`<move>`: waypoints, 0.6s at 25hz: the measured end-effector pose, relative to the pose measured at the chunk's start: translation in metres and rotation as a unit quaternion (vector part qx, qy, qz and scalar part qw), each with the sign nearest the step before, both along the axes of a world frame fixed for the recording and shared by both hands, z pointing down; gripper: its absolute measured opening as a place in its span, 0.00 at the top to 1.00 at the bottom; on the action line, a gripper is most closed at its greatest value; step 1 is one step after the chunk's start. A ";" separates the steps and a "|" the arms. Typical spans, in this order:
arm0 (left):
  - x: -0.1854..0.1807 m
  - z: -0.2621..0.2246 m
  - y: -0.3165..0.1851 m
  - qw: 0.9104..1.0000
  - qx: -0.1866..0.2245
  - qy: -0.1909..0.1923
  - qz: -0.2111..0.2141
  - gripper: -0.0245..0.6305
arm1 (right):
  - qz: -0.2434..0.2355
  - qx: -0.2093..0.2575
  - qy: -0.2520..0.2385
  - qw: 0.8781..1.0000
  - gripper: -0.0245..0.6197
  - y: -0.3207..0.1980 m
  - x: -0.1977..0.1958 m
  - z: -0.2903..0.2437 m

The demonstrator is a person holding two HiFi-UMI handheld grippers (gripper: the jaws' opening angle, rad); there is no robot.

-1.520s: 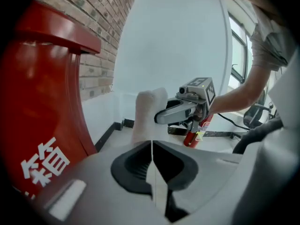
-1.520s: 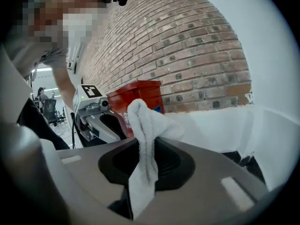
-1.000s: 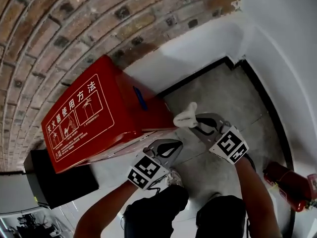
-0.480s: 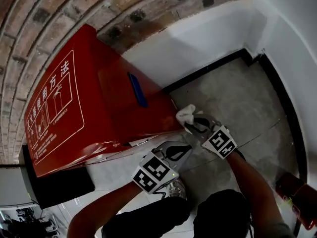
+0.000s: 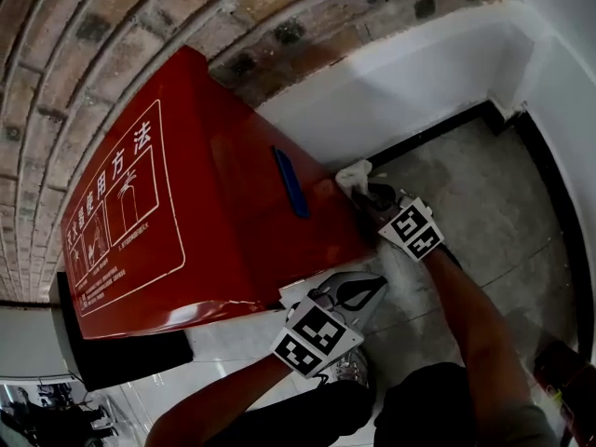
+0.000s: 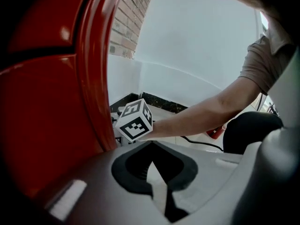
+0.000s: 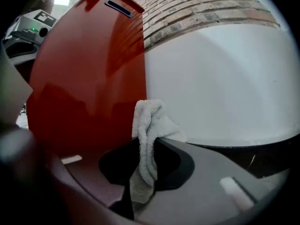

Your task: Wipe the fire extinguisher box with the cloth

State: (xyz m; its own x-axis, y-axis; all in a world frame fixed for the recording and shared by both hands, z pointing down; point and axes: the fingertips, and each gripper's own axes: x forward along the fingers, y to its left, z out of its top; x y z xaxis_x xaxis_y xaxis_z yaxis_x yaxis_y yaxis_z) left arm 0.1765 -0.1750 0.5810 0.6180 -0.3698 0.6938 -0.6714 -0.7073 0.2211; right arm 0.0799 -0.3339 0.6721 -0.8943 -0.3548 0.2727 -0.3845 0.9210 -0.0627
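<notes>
Right tongs [image 5: 368, 194] grip the white cloth [image 5: 354, 172] just beside the fire extinguisher box [image 5: 186, 212].
Their jaws have just been closing on it. Left tongs [image 5: 365, 291] are closed, empty, near the box.

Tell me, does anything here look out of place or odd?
Only one thing: a red extinguisher sits on the floor outside the box, past the person's arm. Nothing looks spilled or damaged.

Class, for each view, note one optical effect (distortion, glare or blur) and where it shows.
Head view: fisheye bends the courses of the brick wall into arcs. Left gripper view: glare streaks on the glossy red metal fire extinguisher box. Right gripper view: dark vignetted corners; the white terry cloth is sharp.
</notes>
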 end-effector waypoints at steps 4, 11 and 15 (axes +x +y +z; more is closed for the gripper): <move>-0.004 0.004 -0.005 1.000 -0.001 -0.011 -0.029 0.96 | 0.001 0.006 0.015 1.000 0.82 -0.016 -0.009 0.001; 0.002 0.011 0.002 0.998 -0.013 -0.052 -0.033 0.96 | 0.019 0.038 -0.036 0.998 0.82 -0.023 0.000 -0.059; 0.014 0.011 0.011 0.997 -0.019 -0.068 -0.019 0.96 | -0.004 0.036 -0.024 0.999 0.82 -0.023 -0.017 -0.076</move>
State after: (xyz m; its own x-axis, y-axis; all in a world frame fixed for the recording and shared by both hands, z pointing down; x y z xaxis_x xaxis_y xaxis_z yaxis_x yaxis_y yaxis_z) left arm 0.1906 -0.1636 0.5924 0.5039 -0.3633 0.7837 -0.7229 -0.6739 0.1524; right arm 0.0634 -0.3567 0.5964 -0.9085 -0.3654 0.2029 -0.3761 0.9265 -0.0155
